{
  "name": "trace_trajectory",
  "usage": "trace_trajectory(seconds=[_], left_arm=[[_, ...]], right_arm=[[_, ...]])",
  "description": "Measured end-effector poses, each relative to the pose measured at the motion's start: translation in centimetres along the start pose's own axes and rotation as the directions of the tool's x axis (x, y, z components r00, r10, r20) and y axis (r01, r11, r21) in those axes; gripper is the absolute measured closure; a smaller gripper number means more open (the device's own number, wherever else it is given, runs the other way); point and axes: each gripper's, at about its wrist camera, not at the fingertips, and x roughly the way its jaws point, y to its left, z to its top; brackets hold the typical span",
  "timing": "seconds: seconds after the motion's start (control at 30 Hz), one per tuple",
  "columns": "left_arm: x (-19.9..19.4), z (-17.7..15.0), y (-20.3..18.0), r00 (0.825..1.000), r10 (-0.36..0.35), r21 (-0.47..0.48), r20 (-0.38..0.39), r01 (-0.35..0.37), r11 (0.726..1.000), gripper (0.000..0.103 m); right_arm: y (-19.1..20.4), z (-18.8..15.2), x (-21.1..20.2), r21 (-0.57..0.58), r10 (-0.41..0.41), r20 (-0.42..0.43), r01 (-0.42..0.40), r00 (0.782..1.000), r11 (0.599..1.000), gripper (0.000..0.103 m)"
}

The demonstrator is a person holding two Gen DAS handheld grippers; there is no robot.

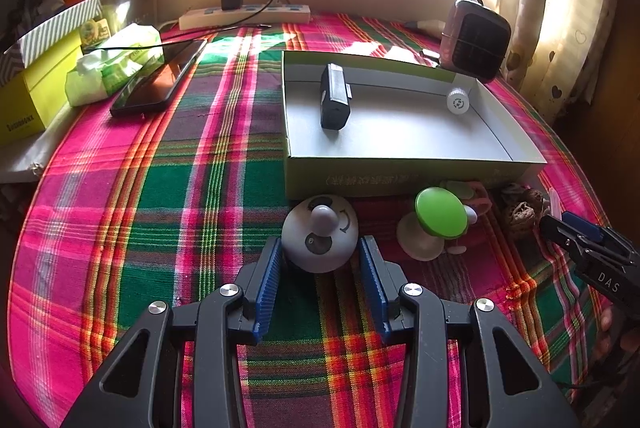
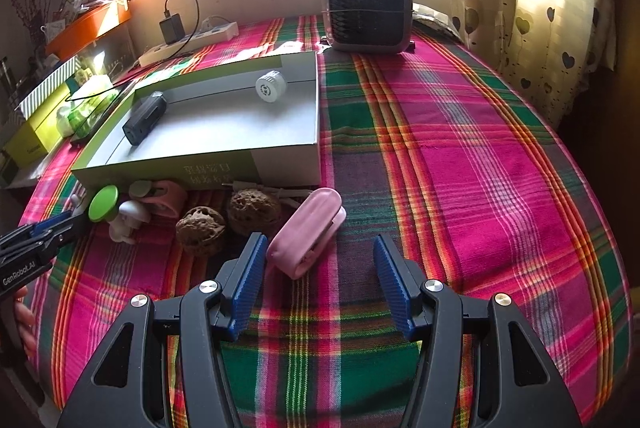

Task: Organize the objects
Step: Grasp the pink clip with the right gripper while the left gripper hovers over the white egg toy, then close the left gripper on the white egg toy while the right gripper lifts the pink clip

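Observation:
My left gripper (image 1: 320,252) is low over the plaid cloth, its blue pads against both sides of a white dome-shaped knob (image 1: 320,234) that rests on the cloth. My right gripper (image 2: 320,248) stands open. A pink case (image 2: 306,236) lies slanted just ahead of it, close to its left finger (image 2: 252,260) and not pinched. An open shallow box (image 1: 400,168) holds a black device (image 1: 335,96) and a white cap (image 1: 458,100). In front of the box lie a green-capped white toy (image 1: 440,212) and two walnuts (image 2: 200,228).
A small grey fan heater (image 2: 368,8) stands at the back beside the box. At the left lie a phone (image 1: 160,80), a tissue pack (image 1: 116,68), a yellow box (image 1: 28,100) and a power strip (image 1: 244,14). Bare cloth stretches to the right of the box (image 2: 460,148).

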Motion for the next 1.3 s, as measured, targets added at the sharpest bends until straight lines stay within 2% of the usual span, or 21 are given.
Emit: trace_trajectory(seconds=[0.23,0.77,1.07,1.17,1.23,1.3], left_arm=[[0.25,0.24,-0.04,1.000,0.006,0.009,-0.002,-0.006,1.000,0.065],[0.79,0.72,-0.15,1.000,0.027,0.016,0.000,-0.027,1.000,0.065],[0.73,0.78,-0.10,1.000,0.024,0.002,0.003,-0.024,1.000,0.065],[0.65,0.70,-0.09,1.000,0.021,-0.001,0.004,-0.021,1.000,0.065],[0.66,0.68,-0.10,1.000,0.021,0.000,0.004,-0.021,1.000,0.065],[0.53,0.61,-0.11,1.000,0.020,0.000,0.005,-0.020,1.000,0.065]], right_arm=[[-0.77,0.00,0.04,0.012,-0.042,-0.007,0.042,0.999,0.999,0.047],[-0.36,0.58,0.59,-0.012,-0.021,-0.009,0.021,1.000,1.000,0.047],[-0.32,0.29,0.30,-0.015,-0.021,0.004,0.021,1.000,1.000,0.069],[-0.33,0.25,0.24,-0.015,-0.019,0.006,0.019,1.000,1.000,0.073],[-0.38,0.21,0.18,-0.015,-0.016,0.007,0.016,1.000,1.000,0.083],[-0.36,0.14,0.13,-0.015,-0.011,0.009,0.011,1.000,1.000,0.084]])
